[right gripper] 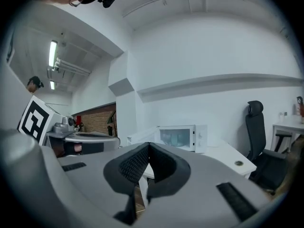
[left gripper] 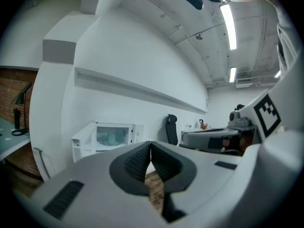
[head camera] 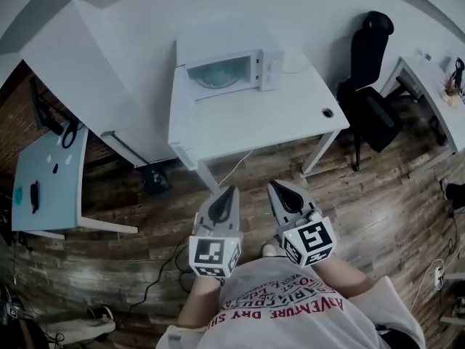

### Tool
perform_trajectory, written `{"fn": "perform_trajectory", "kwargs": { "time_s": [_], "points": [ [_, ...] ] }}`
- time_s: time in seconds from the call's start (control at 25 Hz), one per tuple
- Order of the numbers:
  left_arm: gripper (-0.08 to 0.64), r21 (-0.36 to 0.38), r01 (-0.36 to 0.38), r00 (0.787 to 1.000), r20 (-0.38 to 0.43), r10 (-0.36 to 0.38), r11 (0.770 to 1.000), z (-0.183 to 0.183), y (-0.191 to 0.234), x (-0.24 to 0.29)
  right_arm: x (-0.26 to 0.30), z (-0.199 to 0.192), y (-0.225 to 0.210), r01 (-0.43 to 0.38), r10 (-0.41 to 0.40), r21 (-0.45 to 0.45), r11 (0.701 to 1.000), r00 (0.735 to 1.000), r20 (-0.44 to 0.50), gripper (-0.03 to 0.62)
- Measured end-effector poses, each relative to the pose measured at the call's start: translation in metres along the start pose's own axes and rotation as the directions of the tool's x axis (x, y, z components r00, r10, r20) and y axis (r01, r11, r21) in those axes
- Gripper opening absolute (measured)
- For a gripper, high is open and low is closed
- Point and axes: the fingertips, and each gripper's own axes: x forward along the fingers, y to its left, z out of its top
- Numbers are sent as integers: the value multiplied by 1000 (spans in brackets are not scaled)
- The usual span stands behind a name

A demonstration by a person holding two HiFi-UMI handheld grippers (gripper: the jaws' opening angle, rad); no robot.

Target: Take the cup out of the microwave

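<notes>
A white microwave [head camera: 229,67] stands at the back of a white table [head camera: 247,122], its door closed. A pale, blurry shape, perhaps the cup [head camera: 218,75], shows through the door's window. The same microwave appears far ahead in the left gripper view [left gripper: 107,137] and in the right gripper view [right gripper: 183,137]. My left gripper [head camera: 232,190] and right gripper [head camera: 271,186] are side by side over the wooden floor, well short of the table's front edge. They point toward it. Both are shut and hold nothing, jaw tips meeting in their own views [left gripper: 150,144] [right gripper: 148,145].
A black office chair [head camera: 370,71] stands right of the table, beside a second white desk [head camera: 429,86]. A pale blue table [head camera: 43,180] is at the left. A small black box [head camera: 155,179] and cables lie on the floor under the table's left front corner.
</notes>
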Motion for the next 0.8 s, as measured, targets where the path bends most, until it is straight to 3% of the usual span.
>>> {"fn": "perform_trajectory", "kwargs": {
  "time_s": [0.36, 0.8],
  "points": [
    [8, -5, -34, 997, -69, 34, 999, -9, -7, 95, 36, -14, -96, -10, 11, 29, 1000, 999, -50, 12],
    [8, -42, -29, 998, -54, 27, 999, 1, 65, 234, 145, -8, -175, 22, -23, -13, 1000, 998, -62, 12]
  ]
}}
